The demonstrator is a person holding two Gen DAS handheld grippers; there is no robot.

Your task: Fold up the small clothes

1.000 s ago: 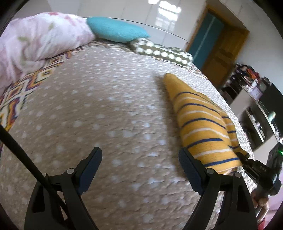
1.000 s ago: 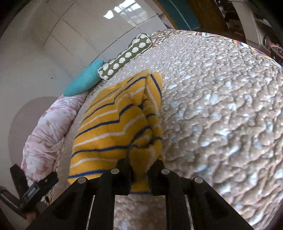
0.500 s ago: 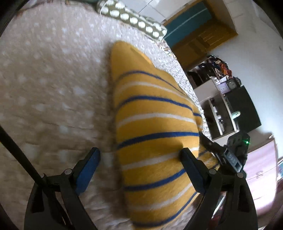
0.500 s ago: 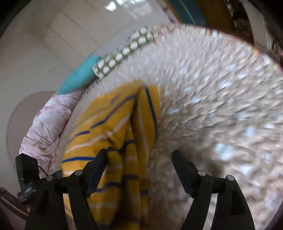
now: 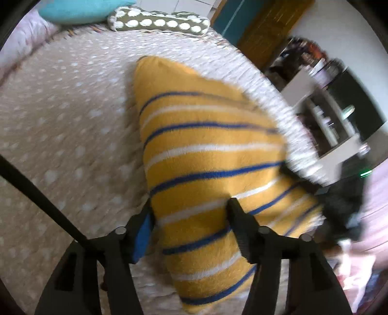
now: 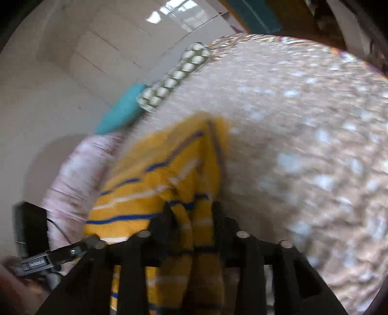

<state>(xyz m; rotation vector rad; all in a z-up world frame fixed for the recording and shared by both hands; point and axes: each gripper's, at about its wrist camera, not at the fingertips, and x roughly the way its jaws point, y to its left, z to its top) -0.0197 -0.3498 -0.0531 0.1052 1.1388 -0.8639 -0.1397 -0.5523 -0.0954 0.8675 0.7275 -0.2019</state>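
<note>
A yellow garment (image 5: 206,150) with blue and white stripes lies folded lengthwise on the dotted beige bedspread (image 5: 60,121). My left gripper (image 5: 190,213) straddles its near left edge, one finger beside the cloth and the other over it. Its jaws are closing with the cloth between them. In the right wrist view the garment (image 6: 145,193) shows a raised fold running between the fingers of my right gripper (image 6: 192,215). These jaws are closing too, and the blur hides whether the pads touch the fold. The right gripper (image 5: 339,201) appears as a dark blur at the garment's far side.
A teal pillow (image 5: 80,9) and a dotted bolster (image 5: 157,23) lie at the head of the bed. A pink floral quilt (image 6: 72,181) is bunched at one side. Shelves (image 5: 327,116) and a wooden door (image 5: 254,24) stand beyond the bed's edge.
My left gripper has swung right from bare bedspread onto the garment, and its jaws have narrowed. My right gripper let go of the fold, opened wide, and has narrowed around it again.
</note>
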